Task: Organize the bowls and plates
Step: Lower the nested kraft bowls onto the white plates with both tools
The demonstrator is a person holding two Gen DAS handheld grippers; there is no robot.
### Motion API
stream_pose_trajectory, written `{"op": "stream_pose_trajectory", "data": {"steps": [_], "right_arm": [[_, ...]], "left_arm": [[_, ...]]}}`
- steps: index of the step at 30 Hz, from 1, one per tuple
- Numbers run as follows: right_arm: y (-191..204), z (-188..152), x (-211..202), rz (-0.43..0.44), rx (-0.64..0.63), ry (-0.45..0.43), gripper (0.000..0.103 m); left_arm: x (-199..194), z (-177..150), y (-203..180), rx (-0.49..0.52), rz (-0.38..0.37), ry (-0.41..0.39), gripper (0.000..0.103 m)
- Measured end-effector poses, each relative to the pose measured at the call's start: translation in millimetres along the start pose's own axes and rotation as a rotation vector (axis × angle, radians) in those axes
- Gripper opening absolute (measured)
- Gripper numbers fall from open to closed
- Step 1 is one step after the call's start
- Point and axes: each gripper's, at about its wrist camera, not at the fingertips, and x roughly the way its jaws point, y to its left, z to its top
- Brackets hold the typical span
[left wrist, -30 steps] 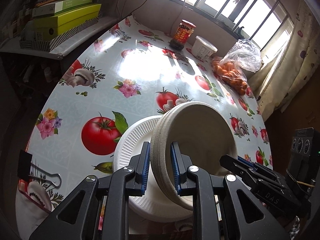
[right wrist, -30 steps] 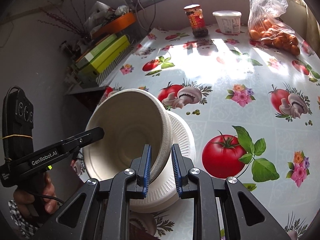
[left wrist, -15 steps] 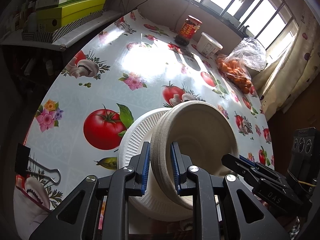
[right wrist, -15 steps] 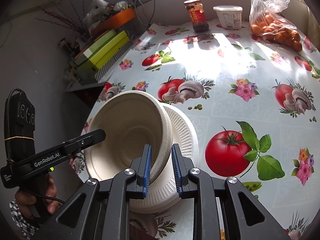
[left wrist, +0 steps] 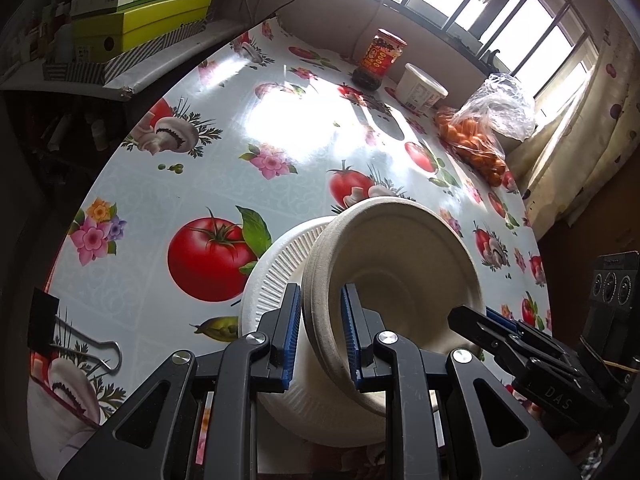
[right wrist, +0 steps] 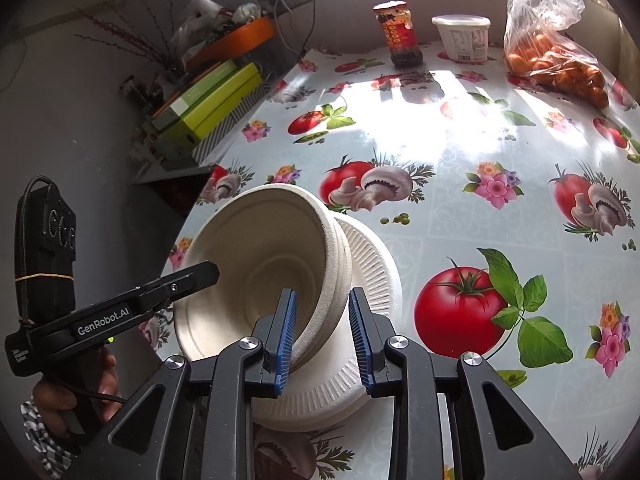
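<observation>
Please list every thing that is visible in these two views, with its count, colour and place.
bowls: nested stack, count unclear, beige, tilted on the plate
plate: at least one, white, ribbed, near table edge
jar: one, red label, far edge
tub: one, white, beside the jar
bag: one, clear, orange fruit inside, far right
boxes: stack, green, side shelf
binder clip: one, black, table edge
table: one, tomato-print cloth
left gripper: black, jaws closed on the bowls' rim
right gripper: black, jaws just opening, the rim between them
hand: one, holding the left gripper
</observation>
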Motion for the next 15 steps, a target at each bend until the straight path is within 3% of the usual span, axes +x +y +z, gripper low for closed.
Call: {"op": "stream_pose_trajectory", "data": {"steps": [4,15], "right_arm": [[3.3,1.4,-0.9,-0.005,-0.018,-0.011,0.031],[9.0,0.6,-4.1,-0.024,-0.047,-0.044,0.038]], "left_arm": [[0.8,-1.4,2.2,-0.001,-0.003,-0.002,0.029],[-1.5,-1.7,-0.3,0.015,-0.003,-0.017,0.03]]}}
